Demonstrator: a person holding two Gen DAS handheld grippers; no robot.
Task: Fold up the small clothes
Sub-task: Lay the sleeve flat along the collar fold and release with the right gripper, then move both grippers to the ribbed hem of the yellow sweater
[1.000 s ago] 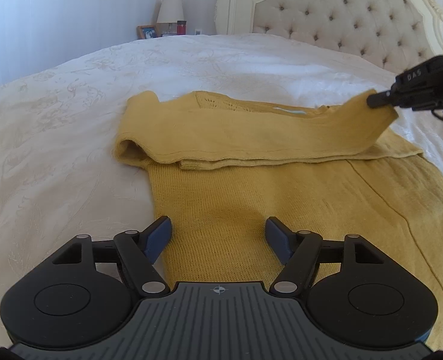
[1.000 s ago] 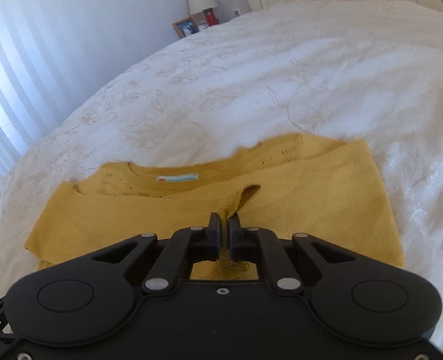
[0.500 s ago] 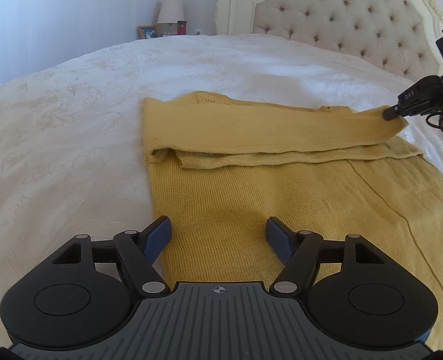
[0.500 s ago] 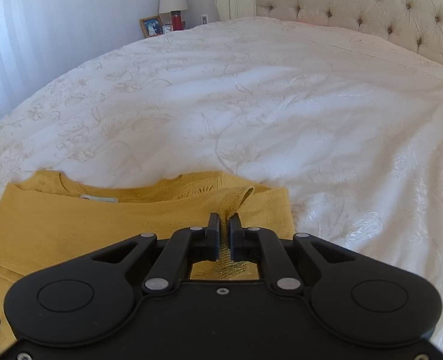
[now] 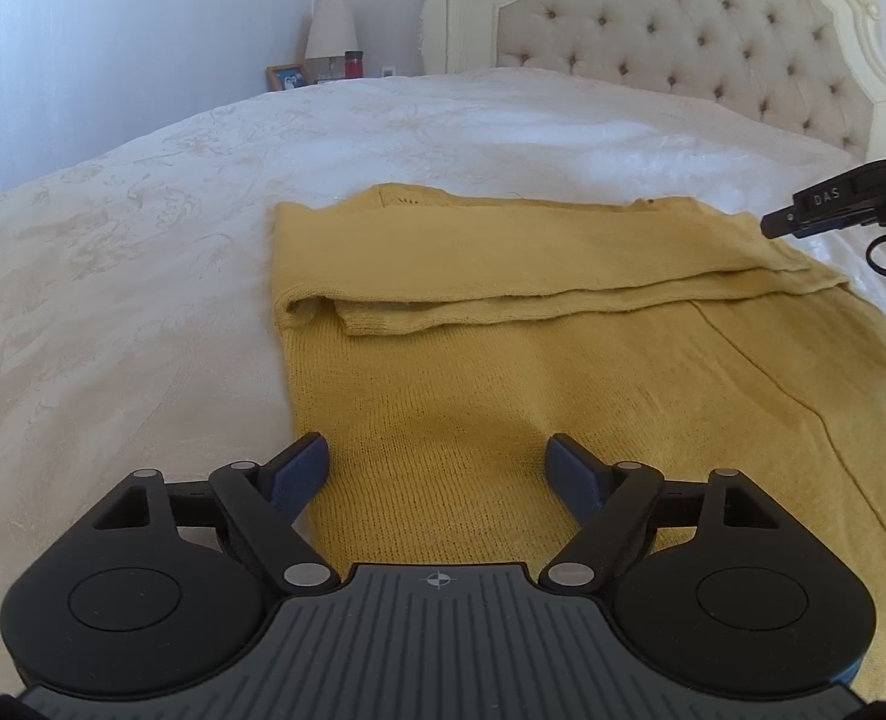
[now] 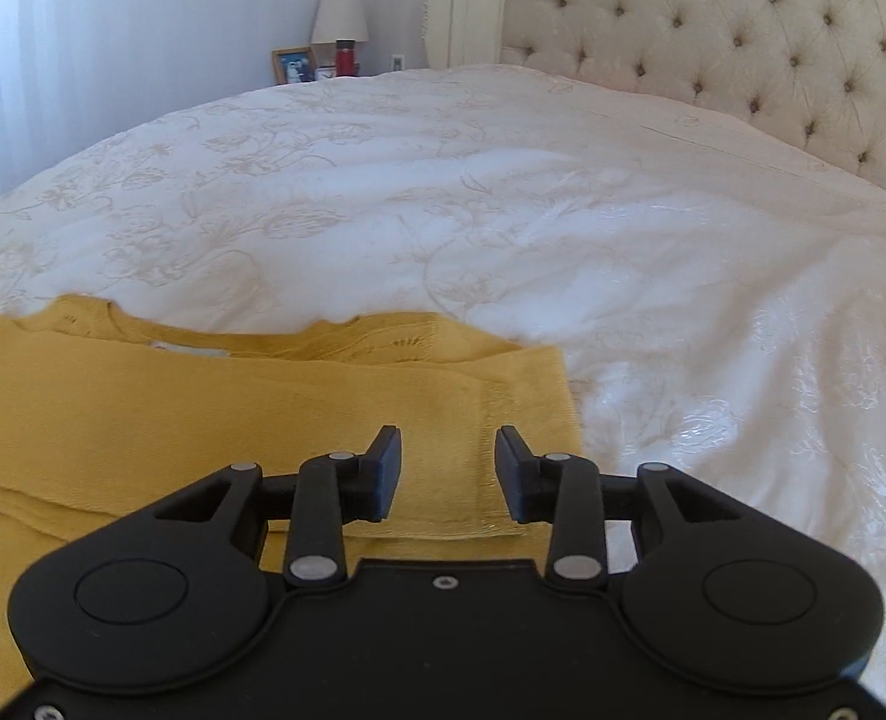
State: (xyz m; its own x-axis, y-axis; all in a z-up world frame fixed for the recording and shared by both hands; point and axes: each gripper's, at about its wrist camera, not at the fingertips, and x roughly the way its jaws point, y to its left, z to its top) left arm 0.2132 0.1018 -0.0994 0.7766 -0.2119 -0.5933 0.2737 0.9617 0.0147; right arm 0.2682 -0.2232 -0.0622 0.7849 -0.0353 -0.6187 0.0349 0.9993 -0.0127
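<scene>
Yellow knit sweater (image 5: 502,396): flat on bed (image 5: 143,276), sleeve folded across chest.
Left hand-held gripper (image 5: 437,468): jaws wide apart, empty, over sweater hem.
Right hand-held gripper (image 6: 447,474): jaws parted, empty, above sleeve cuff (image 6: 490,450).
Tufted headboard (image 6: 742,48): 1 o'clock.
Lamp (image 6: 339,15), picture frame (image 6: 293,65), red bottle (image 6: 344,57): 11 o'clock, beyond bed.

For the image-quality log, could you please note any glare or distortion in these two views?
Left wrist: fisheye bends the headboard; glare whitens the bedspread behind the yellow sweater. Right wrist: bedspread sheen at right, corners vignetted, gripper sharp.
</scene>
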